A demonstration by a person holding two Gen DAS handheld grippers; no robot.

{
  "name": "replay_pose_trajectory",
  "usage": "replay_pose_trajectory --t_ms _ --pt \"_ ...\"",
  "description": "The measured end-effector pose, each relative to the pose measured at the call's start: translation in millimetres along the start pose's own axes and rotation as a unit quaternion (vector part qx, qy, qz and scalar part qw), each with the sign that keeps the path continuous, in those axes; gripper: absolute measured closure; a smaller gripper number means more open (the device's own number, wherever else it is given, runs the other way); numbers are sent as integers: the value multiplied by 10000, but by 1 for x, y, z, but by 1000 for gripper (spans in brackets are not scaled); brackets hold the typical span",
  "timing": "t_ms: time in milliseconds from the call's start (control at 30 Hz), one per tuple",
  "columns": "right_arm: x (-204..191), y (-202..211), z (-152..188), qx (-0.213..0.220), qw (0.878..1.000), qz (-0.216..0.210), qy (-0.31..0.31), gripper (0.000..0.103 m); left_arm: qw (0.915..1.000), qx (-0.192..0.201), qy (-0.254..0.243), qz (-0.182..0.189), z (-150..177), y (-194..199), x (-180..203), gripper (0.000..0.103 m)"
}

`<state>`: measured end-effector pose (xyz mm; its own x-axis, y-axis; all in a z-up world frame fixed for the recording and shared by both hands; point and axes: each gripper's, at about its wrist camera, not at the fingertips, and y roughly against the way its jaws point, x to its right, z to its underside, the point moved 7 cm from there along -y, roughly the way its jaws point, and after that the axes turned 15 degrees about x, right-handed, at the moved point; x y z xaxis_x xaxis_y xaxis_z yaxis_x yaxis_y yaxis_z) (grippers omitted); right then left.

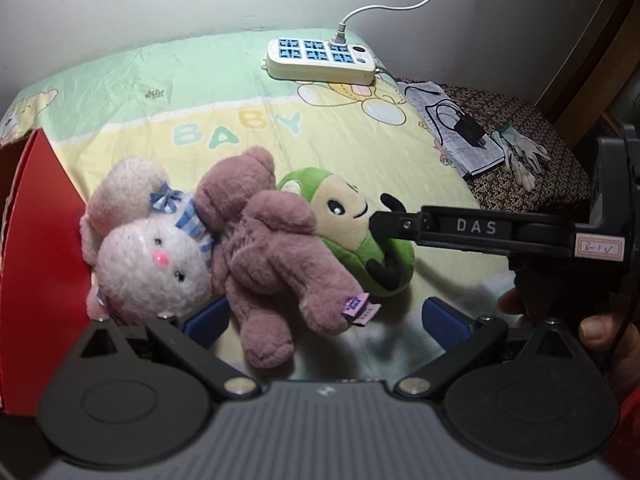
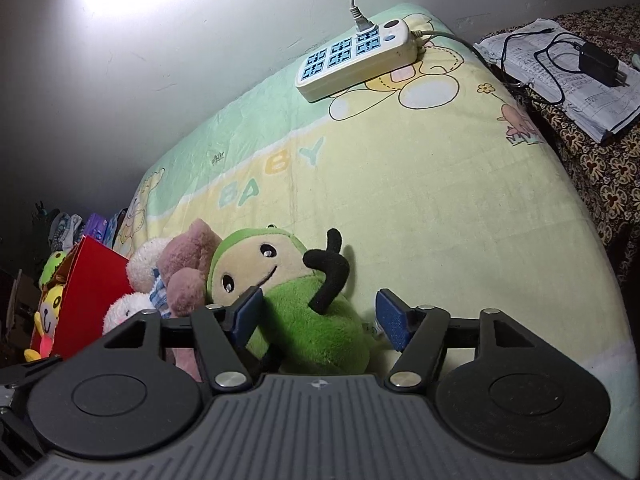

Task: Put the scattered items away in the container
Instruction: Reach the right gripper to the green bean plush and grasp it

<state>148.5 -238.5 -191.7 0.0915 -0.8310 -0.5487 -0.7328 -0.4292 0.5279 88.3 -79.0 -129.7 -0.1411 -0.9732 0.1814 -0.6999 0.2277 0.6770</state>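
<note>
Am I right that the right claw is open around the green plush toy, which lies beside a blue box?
Not quite: the box is red, as the right wrist view shows. The right claw is indeed open around the green plush toy.

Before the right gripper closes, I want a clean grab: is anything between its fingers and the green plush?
Nothing visible: the right gripper already straddles the green plush, fingers open. The mauve bear only leans alongside.

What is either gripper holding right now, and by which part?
Nothing is held. The right gripper straddles the green plush with fingers open, not pressing. The left gripper is open over the mauve bear.
</note>
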Motion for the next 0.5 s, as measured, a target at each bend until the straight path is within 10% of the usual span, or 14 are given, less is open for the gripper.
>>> replay_pose_trajectory --t_ms 500 --pt "7 25 13 -383 9951 -447 -791 72 9961 -118 -410 772 7 -2 41 1"
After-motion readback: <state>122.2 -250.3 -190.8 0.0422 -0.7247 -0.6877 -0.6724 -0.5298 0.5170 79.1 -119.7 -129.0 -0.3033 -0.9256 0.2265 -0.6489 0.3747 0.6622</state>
